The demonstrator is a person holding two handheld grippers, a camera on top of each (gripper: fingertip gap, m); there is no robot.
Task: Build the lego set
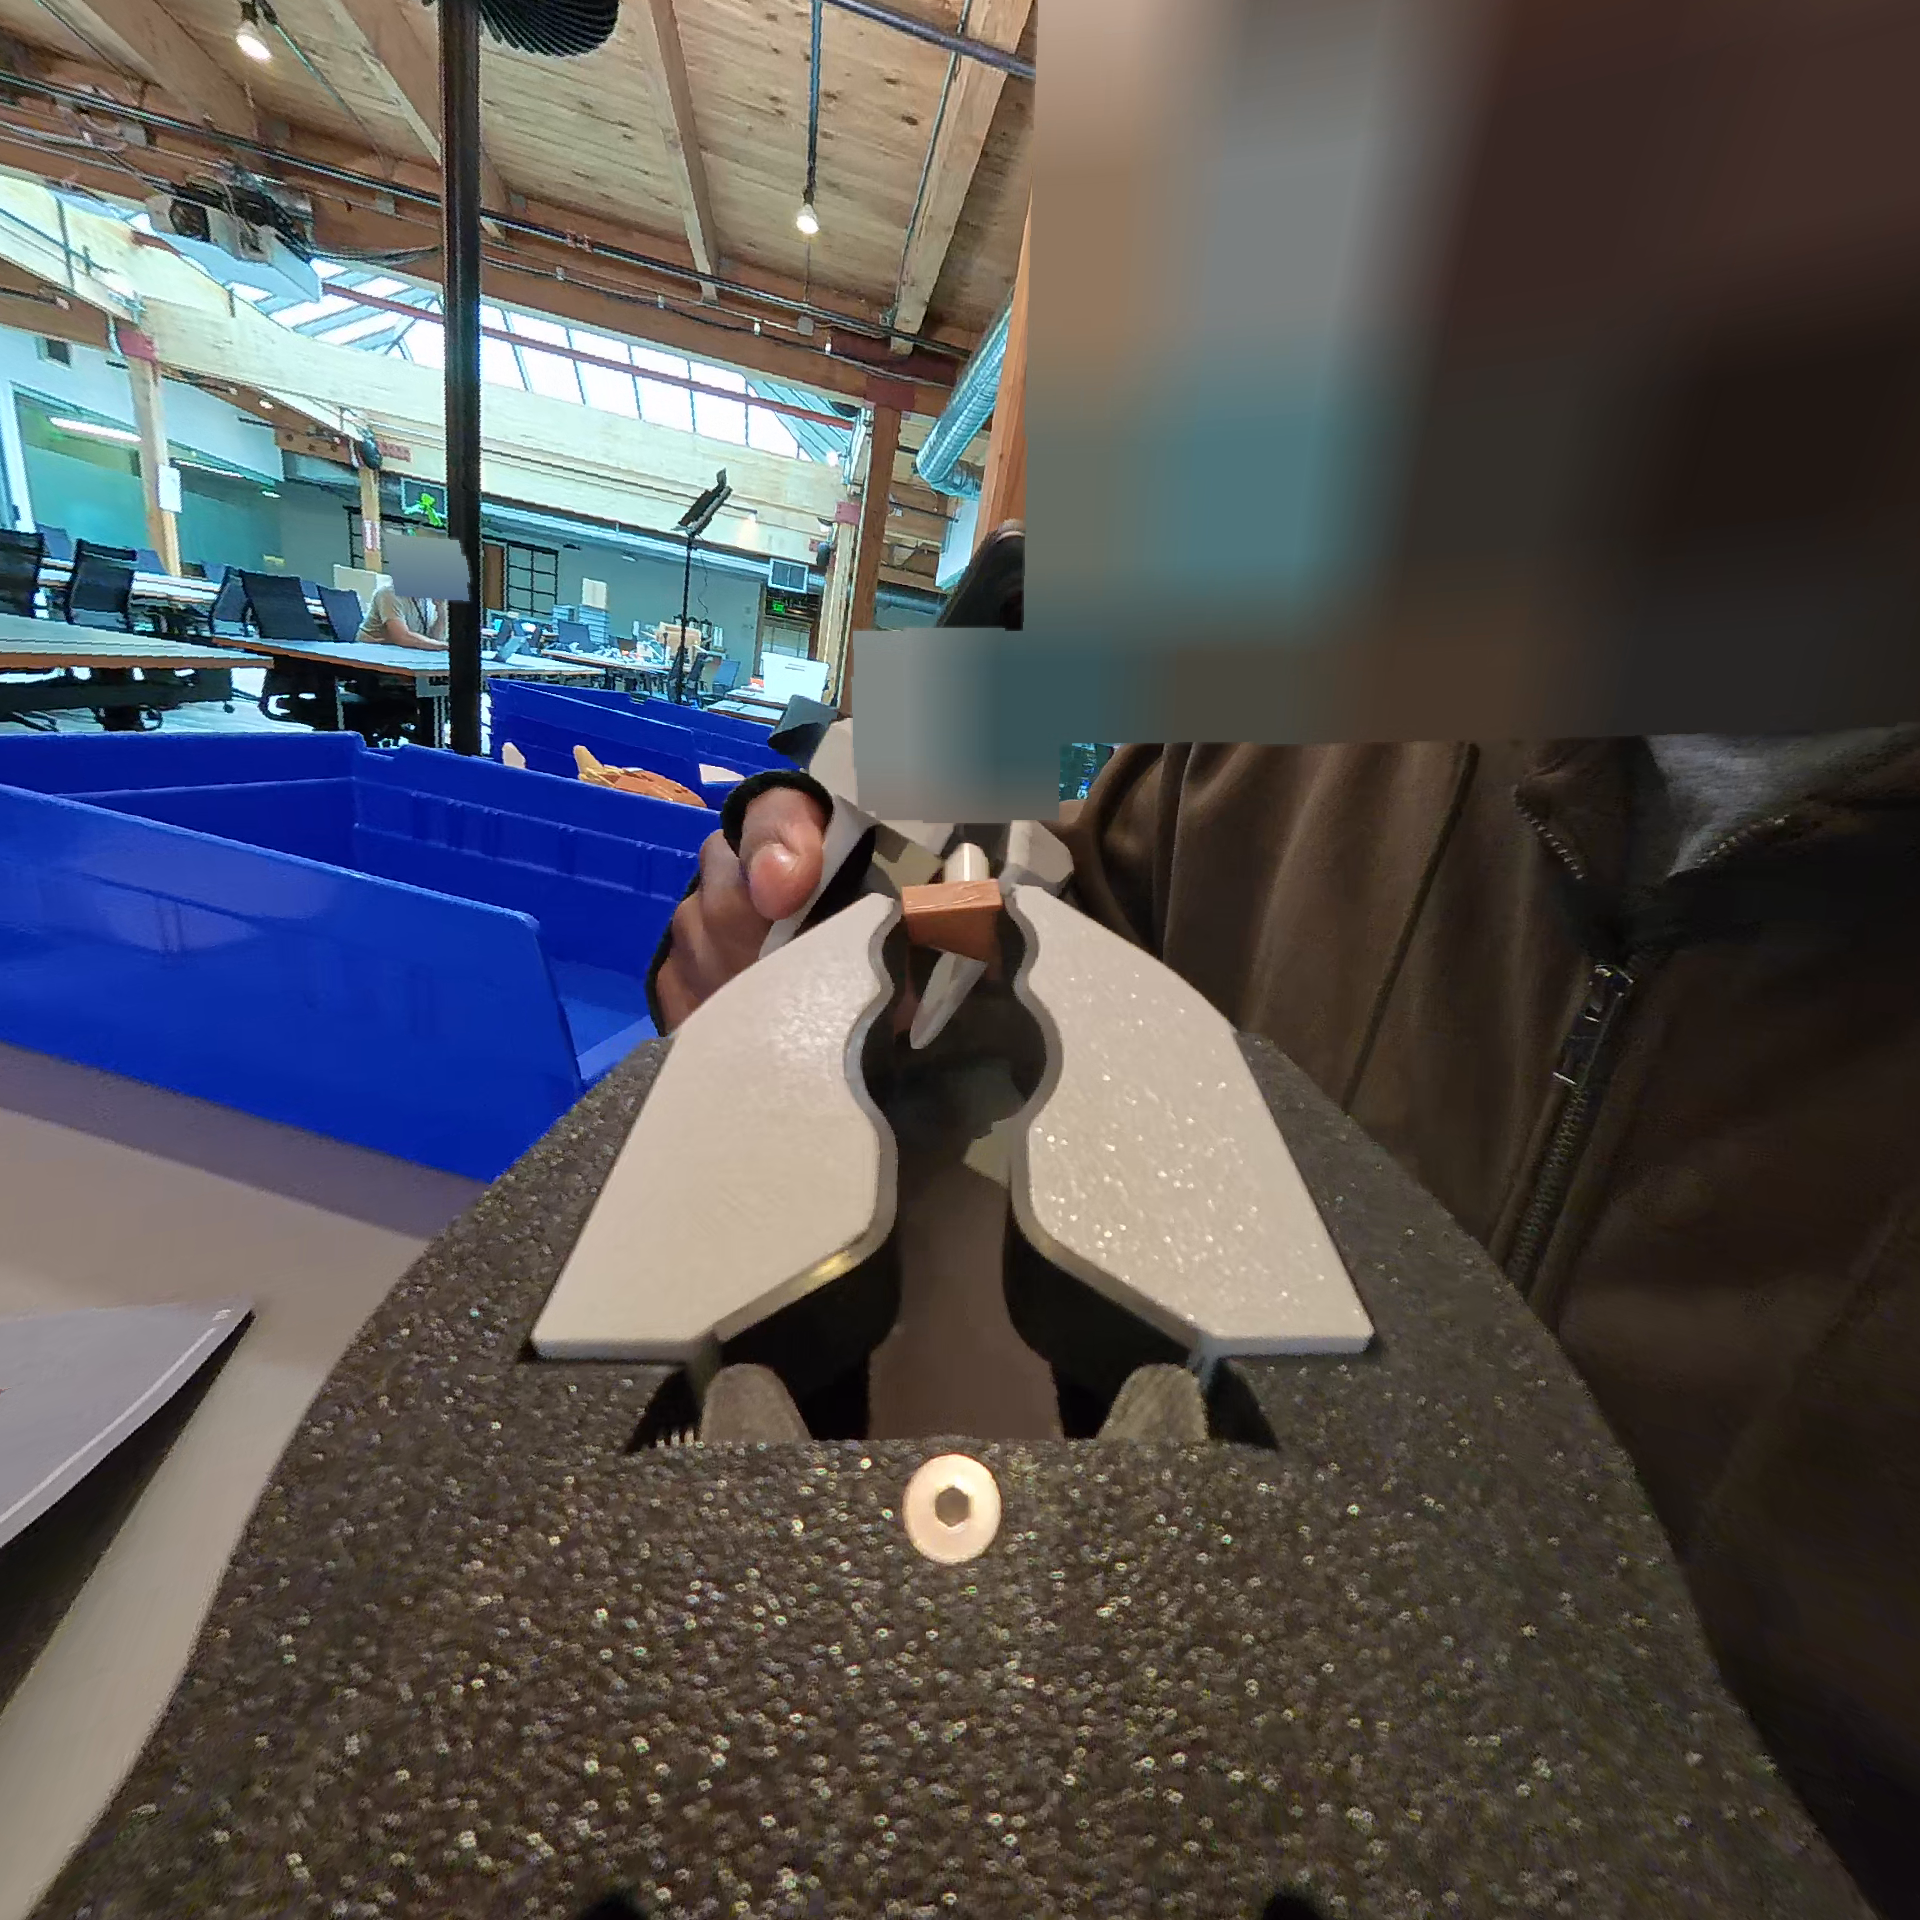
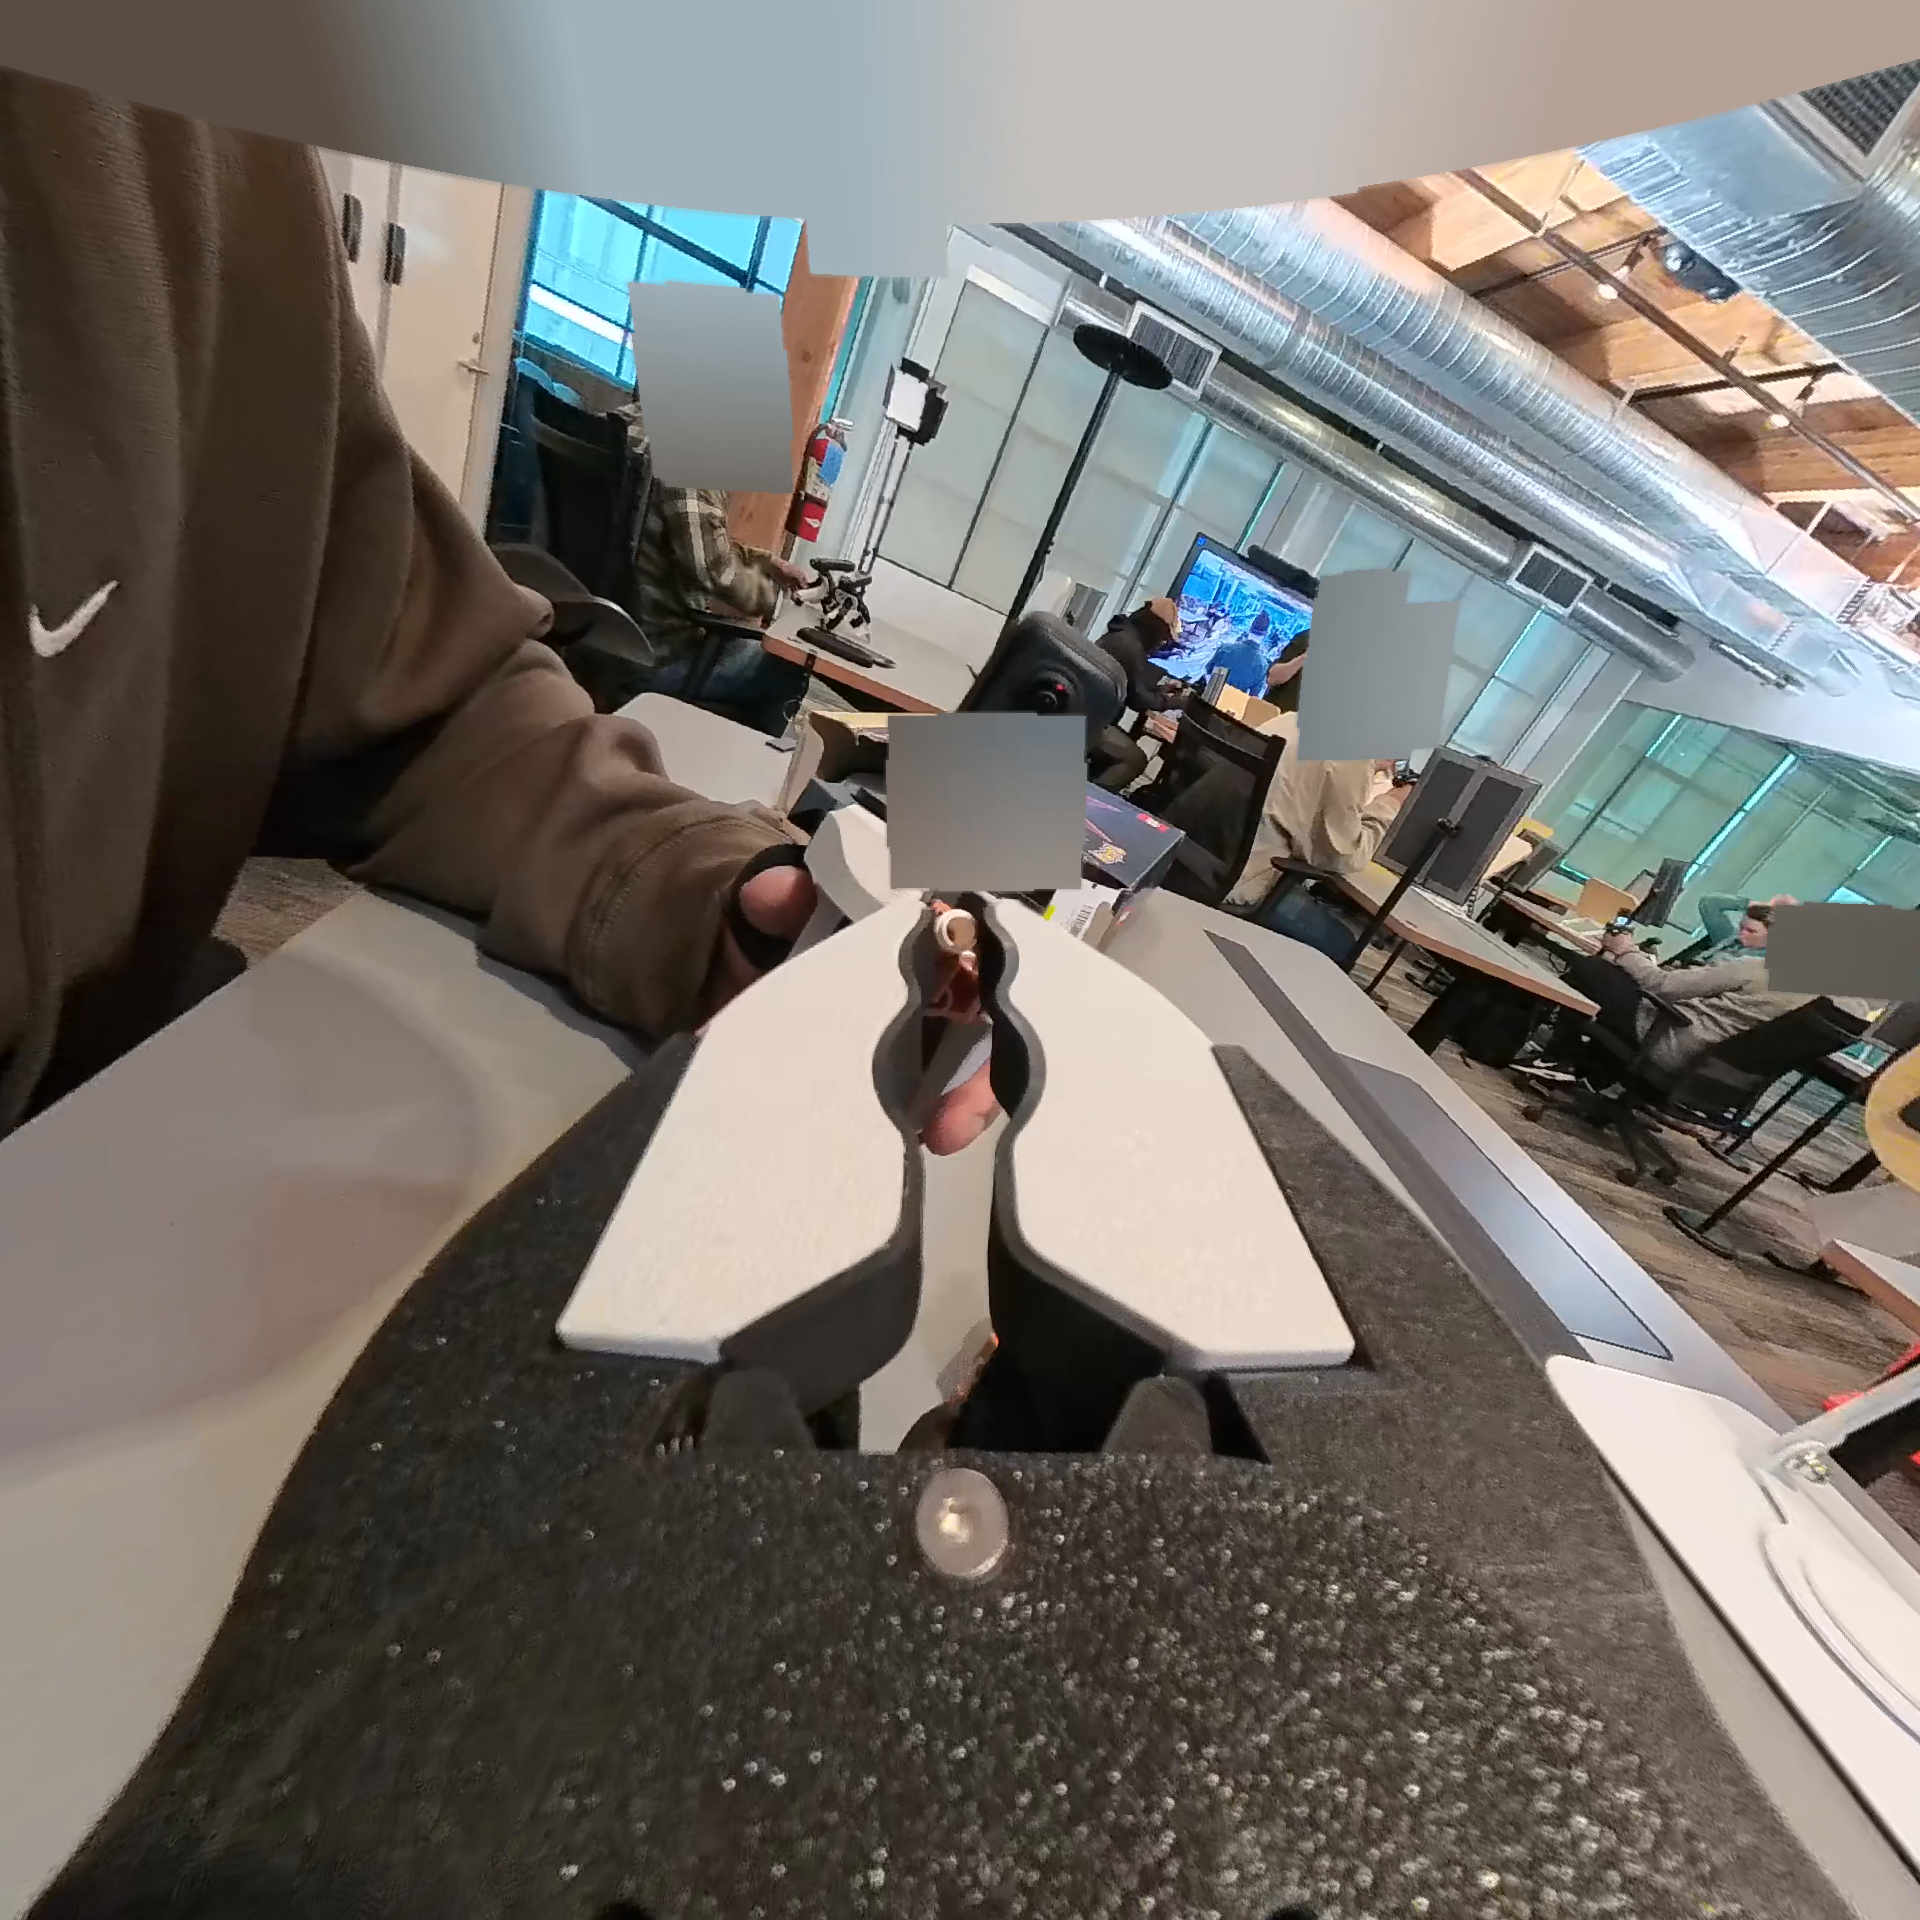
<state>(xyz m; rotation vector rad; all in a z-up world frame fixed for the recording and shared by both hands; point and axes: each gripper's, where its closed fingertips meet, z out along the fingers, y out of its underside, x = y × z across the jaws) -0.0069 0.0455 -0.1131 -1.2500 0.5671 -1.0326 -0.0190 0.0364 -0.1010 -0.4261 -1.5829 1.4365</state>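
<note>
My left gripper (image 1: 951, 906) is shut on a small brown brick (image 1: 951, 914) and holds it up in the air, close to the person's chest. The right gripper's pale fingers (image 1: 940, 987) show just behind the brick, tip to tip with mine. In the right wrist view my right gripper (image 2: 954, 928) is shut on a small cream round piece (image 2: 956, 925). A reddish-brown piece (image 2: 961, 987) sits right below it between the fingers. The left gripper (image 2: 842, 862) and the hand holding it (image 2: 769, 920) lie just beyond. Whether the two pieces touch is hidden.
Blue plastic bins (image 1: 260, 935) stand on the table to the left. A grey booklet (image 1: 94, 1392) lies at the lower left. A dark box (image 2: 1132, 842) stands behind the grippers. A white tray (image 2: 1766, 1507) lies at the right. The person's brown jacket (image 1: 1455, 1039) is close.
</note>
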